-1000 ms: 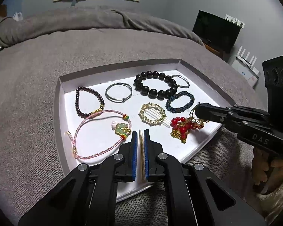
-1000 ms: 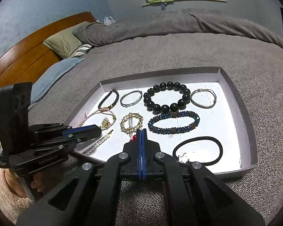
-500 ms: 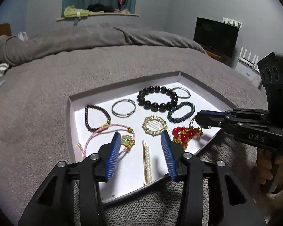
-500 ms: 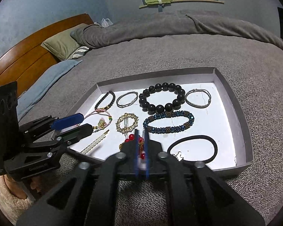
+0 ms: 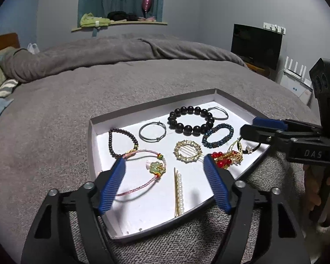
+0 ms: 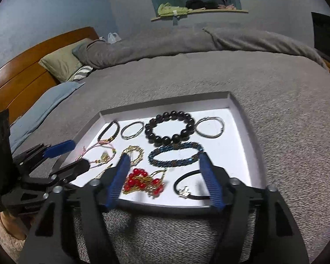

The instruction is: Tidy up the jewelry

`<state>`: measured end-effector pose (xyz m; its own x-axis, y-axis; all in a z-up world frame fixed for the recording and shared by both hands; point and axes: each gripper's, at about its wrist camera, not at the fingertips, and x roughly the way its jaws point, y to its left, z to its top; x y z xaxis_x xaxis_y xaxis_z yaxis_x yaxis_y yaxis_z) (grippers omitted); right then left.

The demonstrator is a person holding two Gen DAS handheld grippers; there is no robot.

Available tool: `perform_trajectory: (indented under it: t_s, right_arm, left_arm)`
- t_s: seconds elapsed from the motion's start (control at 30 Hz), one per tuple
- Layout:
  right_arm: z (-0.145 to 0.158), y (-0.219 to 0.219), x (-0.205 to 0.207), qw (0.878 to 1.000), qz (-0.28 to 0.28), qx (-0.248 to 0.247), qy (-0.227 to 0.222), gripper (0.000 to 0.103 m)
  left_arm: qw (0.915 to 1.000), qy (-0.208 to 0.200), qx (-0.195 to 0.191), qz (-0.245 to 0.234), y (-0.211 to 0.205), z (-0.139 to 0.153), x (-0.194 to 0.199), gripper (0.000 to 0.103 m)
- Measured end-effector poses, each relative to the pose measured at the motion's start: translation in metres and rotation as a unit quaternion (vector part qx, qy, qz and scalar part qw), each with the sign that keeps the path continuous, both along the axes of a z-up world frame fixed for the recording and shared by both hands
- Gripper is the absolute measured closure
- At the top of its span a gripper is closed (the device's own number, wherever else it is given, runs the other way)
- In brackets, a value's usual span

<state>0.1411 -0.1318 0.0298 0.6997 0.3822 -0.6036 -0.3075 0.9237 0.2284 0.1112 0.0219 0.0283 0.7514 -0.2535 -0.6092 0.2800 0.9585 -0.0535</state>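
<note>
While both tools tilt down over the tray's (image 5: pixel 92 145) near edge, the left gripper (image 5: pixel 165 184) and right gripper (image 6: pixel 164 181) have just been opening and hold nothing. Left to right lie a pearl clip (image 5: pixel 179 194), a red-bead piece (image 6: pixel 143 181) and a black hair tie (image 6: pixel 190 184); seven bracelets lie beyond.

One tray (image 5: pixel 92 140) holds four bracelets, two wire hoops, and perhaps four other pieces, partly hidden.
</note>
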Motion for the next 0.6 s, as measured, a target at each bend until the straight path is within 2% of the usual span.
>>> perform_trajectory:
  t_s: [0.03, 0.23, 0.4, 0.47, 0.6]
  right_arm:
    - [0.003, -0.003, -0.002, 1.0, -0.007, 0.0, -0.007, 0.023]
    - [0.021, -0.025, -0.018, 0.998, -0.044, 0.007, -0.044, 0.005]
    - [0.026, -0.043, -0.035, 0.997, -0.067, -0.003, -0.043, 0.005]
    - [0.022, -0.046, -0.039, 0.996, -0.082, -0.018, -0.027, 0.005]
    - [0.013, -0.049, -0.046, 0.995, -0.097, -0.023, 0.024, 0.005]
  left_arm:
    - [1.0, -0.002, -0.001, 0.003, 0.001, 0.0, -0.001, 0.024]
    - [0.9987, -0.012, -0.019, 0.045, 0.012, 0.011, -0.017, 0.014]
    - [0.9963, -0.027, -0.025, 0.077, 0.02, 0.027, -0.041, 0.006]
    - [0.9951, -0.008, -0.035, 0.092, 0.022, 0.032, -0.051, 0.005]
    - [0.9887, 0.05, -0.013, 0.141, 0.018, 0.031, -0.057, 0.005]
